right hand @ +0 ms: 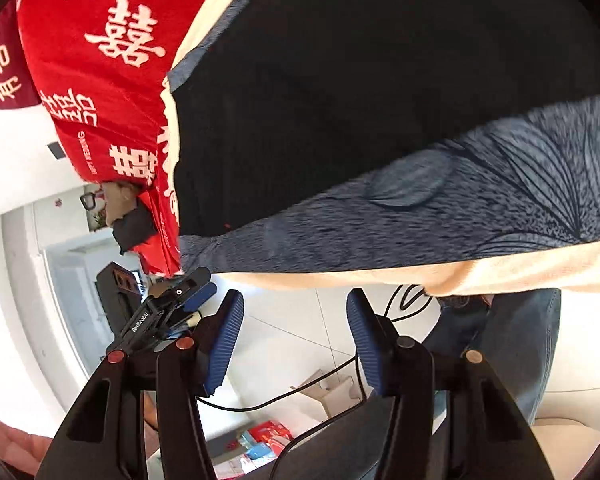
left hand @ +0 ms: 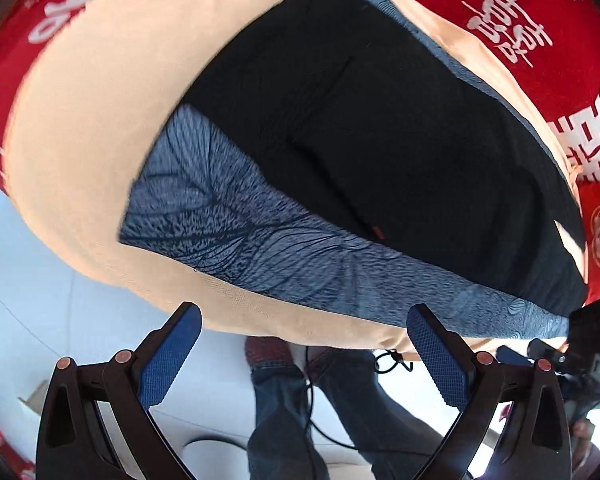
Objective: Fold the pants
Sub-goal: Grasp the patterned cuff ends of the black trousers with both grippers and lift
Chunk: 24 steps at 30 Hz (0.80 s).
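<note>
Black pants point(left hand: 360, 128) lie flat on a blue-grey patterned cloth point(left hand: 220, 216), which covers part of a beige sheet point(left hand: 100, 120). My left gripper point(left hand: 304, 312) points steeply down at the near edge of the sheet, open, with nothing between its blue pads point(left hand: 168, 360). The right wrist view shows the same pants point(right hand: 340, 100) above the patterned cloth point(right hand: 480, 192). My right gripper point(right hand: 295, 296) hangs just off the sheet's edge, jaws apart and empty. Neither gripper touches the pants. Each view catches the other gripper at its side: the right gripper point(left hand: 588, 332) and the left gripper point(right hand: 172, 304).
A red blanket point(left hand: 500, 8) with white characters lies beyond the sheet, and the same red blanket point(right hand: 100, 80) fills the right view's upper left. A person's jeans-clad legs point(left hand: 280, 408) stand below the edge on a white tiled floor point(right hand: 280, 332). A black cable point(right hand: 320, 380) and a cardboard box point(right hand: 328, 392) lie on the floor.
</note>
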Tool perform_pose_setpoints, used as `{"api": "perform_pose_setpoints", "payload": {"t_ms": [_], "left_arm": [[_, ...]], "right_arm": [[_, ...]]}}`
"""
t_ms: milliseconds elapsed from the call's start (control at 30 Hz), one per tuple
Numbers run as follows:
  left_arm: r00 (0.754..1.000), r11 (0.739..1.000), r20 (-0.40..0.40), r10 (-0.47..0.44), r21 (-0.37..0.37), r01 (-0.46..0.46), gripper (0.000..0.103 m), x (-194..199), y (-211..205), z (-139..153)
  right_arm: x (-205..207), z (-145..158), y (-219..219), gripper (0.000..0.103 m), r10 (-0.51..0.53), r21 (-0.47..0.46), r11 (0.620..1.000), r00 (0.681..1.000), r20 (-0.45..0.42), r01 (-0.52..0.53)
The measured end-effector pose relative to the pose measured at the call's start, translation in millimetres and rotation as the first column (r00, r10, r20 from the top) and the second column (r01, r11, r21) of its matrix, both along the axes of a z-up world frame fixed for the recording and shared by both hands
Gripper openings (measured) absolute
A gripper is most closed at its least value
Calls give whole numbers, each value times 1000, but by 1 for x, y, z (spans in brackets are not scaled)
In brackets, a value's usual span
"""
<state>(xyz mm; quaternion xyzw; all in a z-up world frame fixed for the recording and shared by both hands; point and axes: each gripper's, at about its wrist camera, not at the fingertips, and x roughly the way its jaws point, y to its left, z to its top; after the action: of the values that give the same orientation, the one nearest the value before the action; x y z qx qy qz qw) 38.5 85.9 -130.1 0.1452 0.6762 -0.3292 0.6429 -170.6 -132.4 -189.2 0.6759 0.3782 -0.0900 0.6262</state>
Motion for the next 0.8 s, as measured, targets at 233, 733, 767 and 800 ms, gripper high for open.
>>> {"api": "perform_pose_setpoints", "payload": {"t_ms": [233, 733, 767, 800], "left_arm": [[997, 993, -71, 25, -113, -33, 103, 9, -8, -25], [993, 987, -102, 54, -147, -68, 28, 32, -32, -21], [990, 985, -127, 63, -153, -82, 25, 35, -32, -19], [990, 984, -124, 69, -155, -88, 25, 37, -33, -14]], "right_arm": [[-23, -24, -21, 58, -172, 42, 985, 976, 134, 168], [-48, -22, -20, 7, -405, 178, 907, 906, 125, 381], [-44, -11, -22, 7, -381, 152, 920, 916, 127, 361], [-40, 4, -26, 7, -348, 120, 935, 927, 136, 334]]}}
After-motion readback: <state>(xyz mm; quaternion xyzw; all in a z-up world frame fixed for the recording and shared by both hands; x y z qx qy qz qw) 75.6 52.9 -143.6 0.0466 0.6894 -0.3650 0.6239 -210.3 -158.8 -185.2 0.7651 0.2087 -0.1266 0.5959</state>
